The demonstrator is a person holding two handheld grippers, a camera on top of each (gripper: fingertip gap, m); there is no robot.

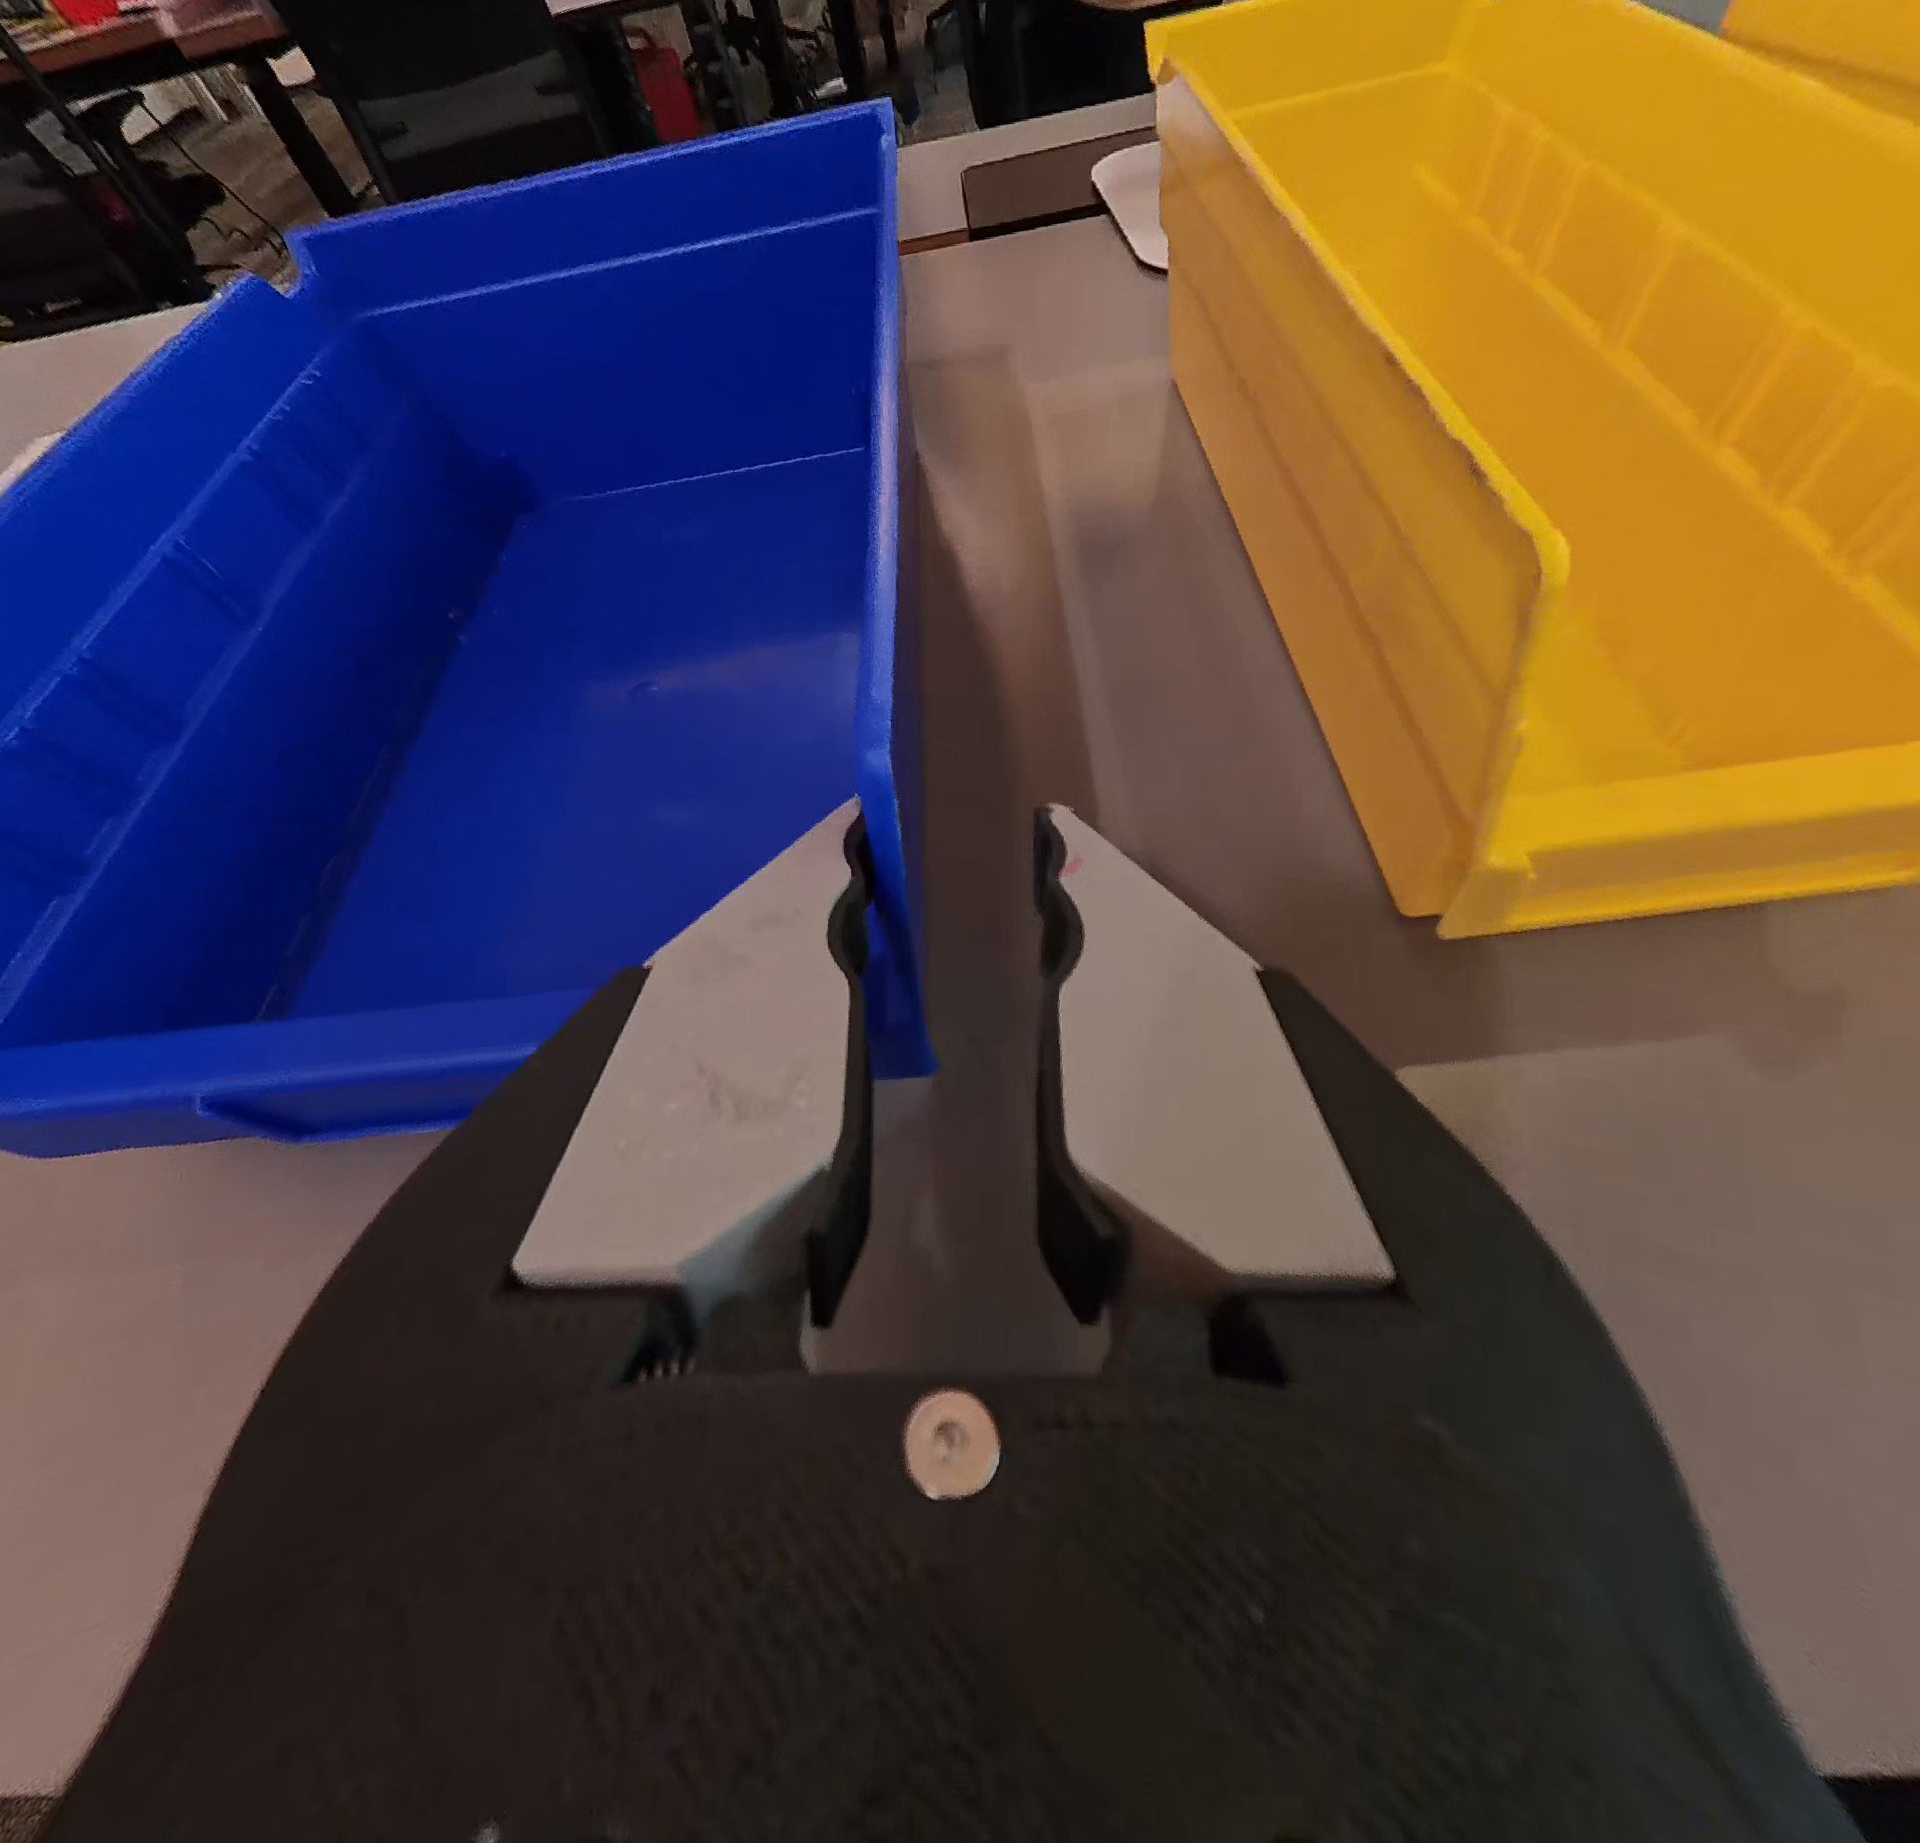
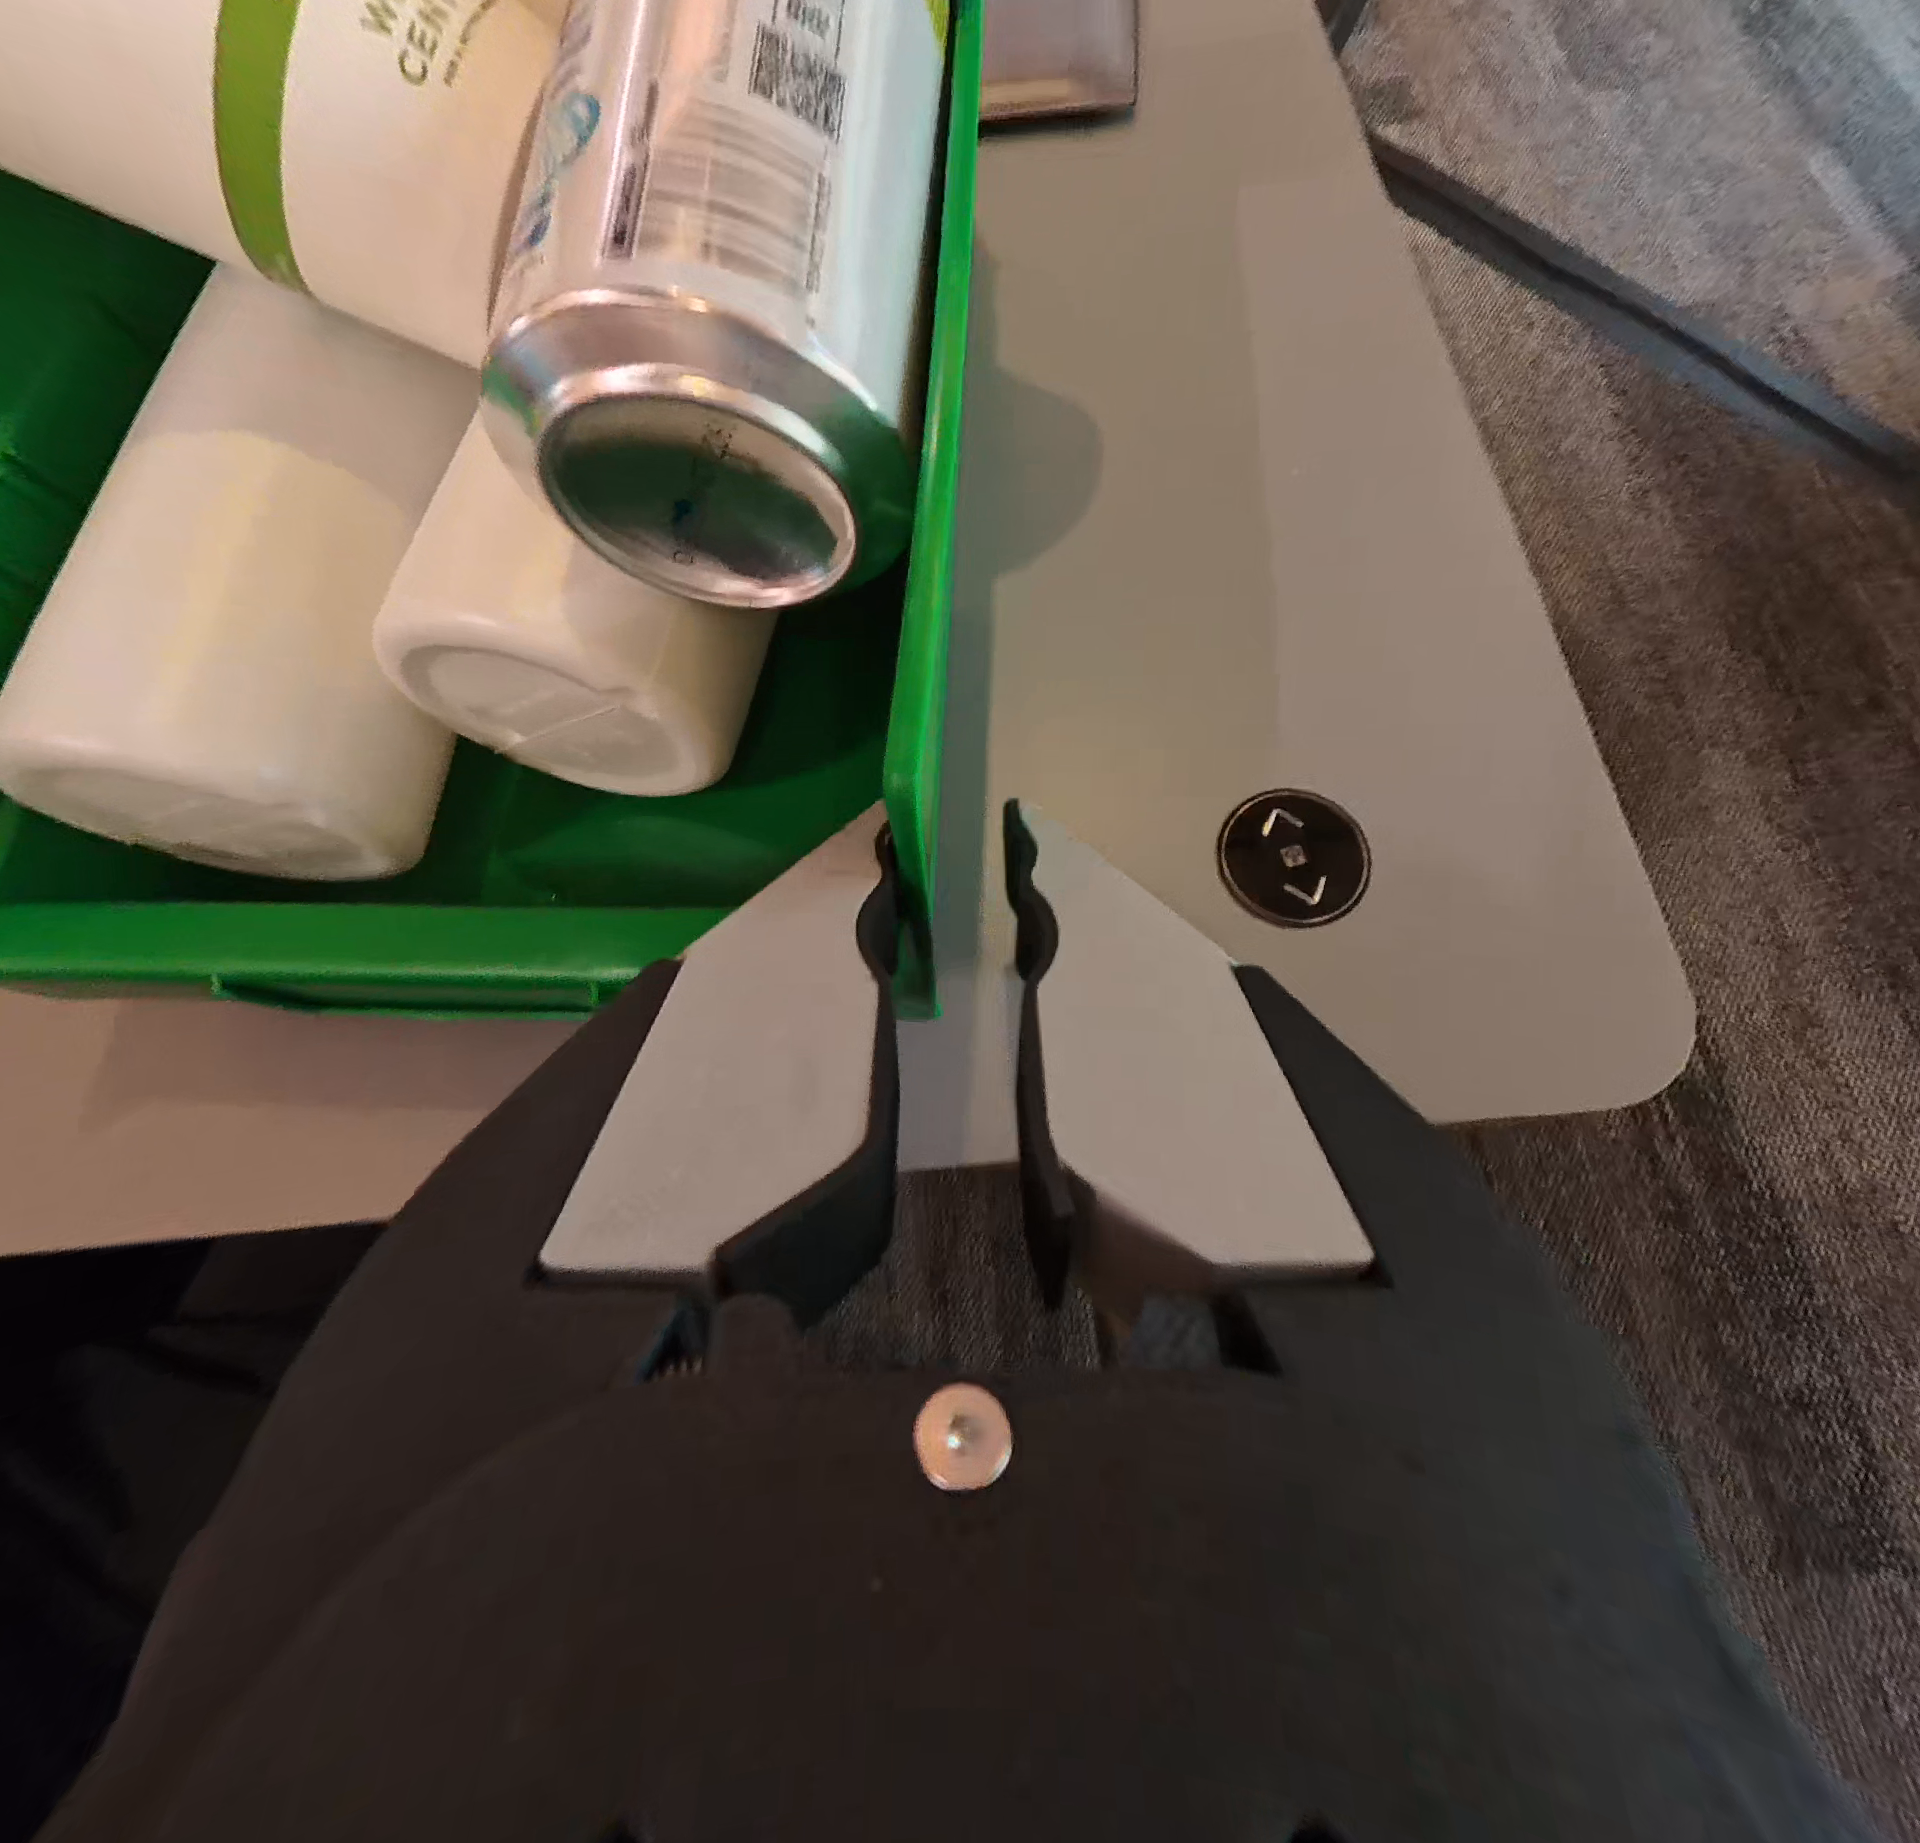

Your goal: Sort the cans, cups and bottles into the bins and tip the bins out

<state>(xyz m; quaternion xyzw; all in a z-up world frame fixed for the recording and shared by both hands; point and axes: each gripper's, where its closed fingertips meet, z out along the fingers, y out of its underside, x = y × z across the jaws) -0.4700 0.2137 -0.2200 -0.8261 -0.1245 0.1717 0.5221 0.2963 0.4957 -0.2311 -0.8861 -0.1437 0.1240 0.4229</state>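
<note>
Cups (image 2: 208, 650), can (image 2: 717, 266) in green bin (image 2: 940, 443)

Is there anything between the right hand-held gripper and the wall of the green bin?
Nothing visible. The right hand-held gripper is open and already straddles the green bin wall near its corner.

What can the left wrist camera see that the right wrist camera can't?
Only the left wrist view shows an empty blue bin, a yellow bin beside it, and the left tongs open astride the blue bin's right wall.

Only the right wrist view shows a green bin holding a silver can and white paper cups, plus the right tongs open astride its right wall.

Both show open tongs over a grey table.
</note>
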